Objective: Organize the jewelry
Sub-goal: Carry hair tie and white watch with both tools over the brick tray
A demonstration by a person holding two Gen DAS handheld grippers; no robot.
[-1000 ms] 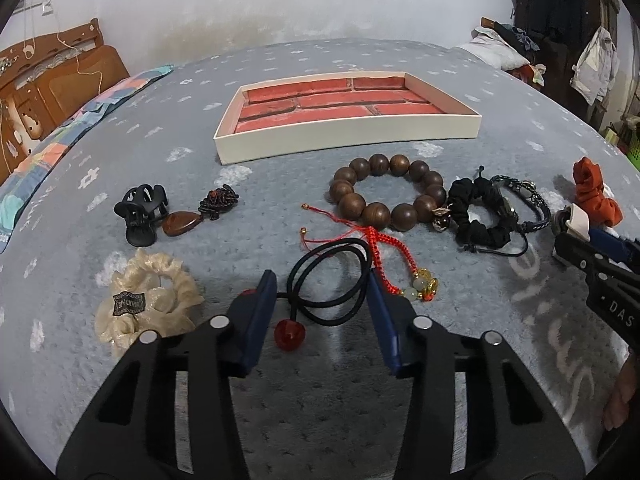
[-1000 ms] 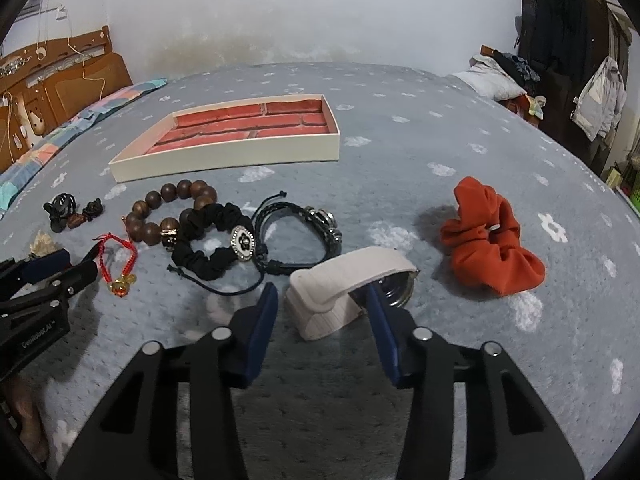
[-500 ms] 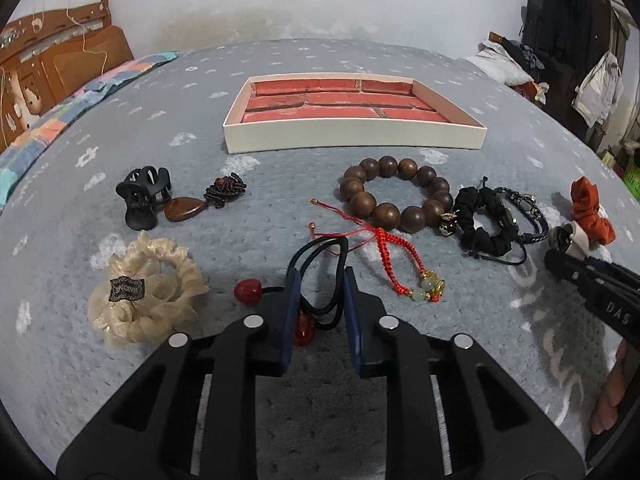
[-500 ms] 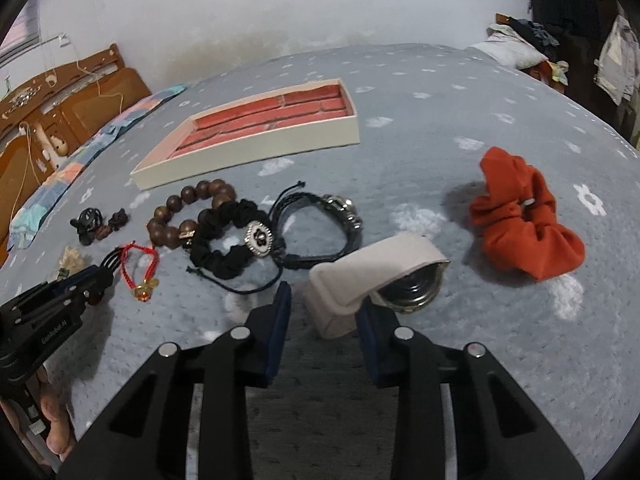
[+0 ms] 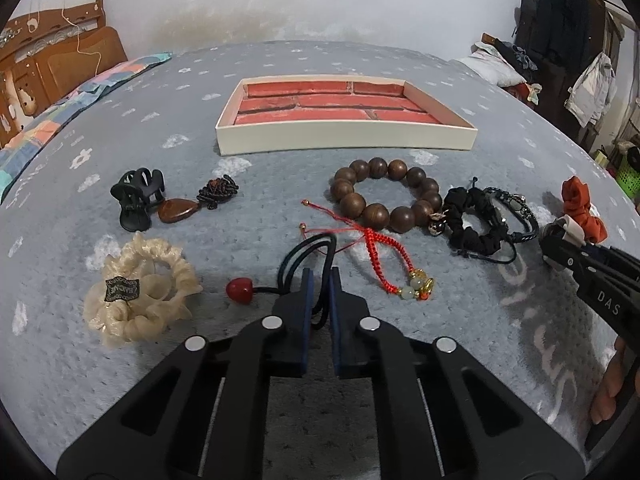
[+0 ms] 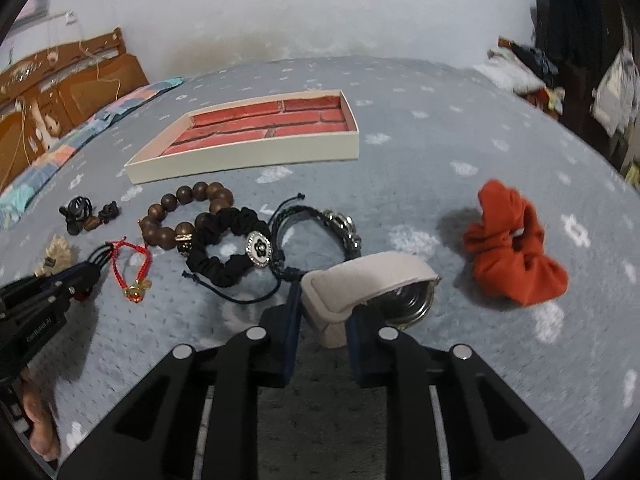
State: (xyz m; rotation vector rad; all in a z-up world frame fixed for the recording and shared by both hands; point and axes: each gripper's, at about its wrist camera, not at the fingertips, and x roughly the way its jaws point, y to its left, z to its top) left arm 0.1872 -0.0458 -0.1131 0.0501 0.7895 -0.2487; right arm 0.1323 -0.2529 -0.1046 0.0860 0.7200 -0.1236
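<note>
The black cord hair tie [image 5: 308, 256] was a thin doubled loop with a red bead [image 5: 239, 290] on a short strand, lying on the grey flowered bedspread [image 5: 208, 360] at about 6 o'clock from the tray [image 5: 348, 142], a shallow cream box with a red brick-pattern lining. The watch [image 6: 372, 280] had a pale beige strap arched over a round metal case and lay near the bottom centre of the right wrist view.

Around the tie sat a cream scrunchie [image 5: 138, 290] at 9 o'clock, a black claw clip [image 5: 138, 198] and brown pendant [image 5: 176, 210] at 10 o'clock, a red braided bracelet [image 5: 384, 256] just beside it at 2 o'clock, and a wooden bead bracelet [image 5: 384, 194] between it and the tray. A black scrunchie [image 6: 228, 248] and dark braided bracelet [image 6: 316, 224] lay touching at 11 o'clock from the watch; an orange scrunchie [image 6: 516, 256] lay apart at 3 o'clock.

The left gripper [image 5: 320, 280] had its pads pinched together on the tie's cords. The right gripper [image 6: 323, 308] was closing, its pads against the watch strap on both sides.
</note>
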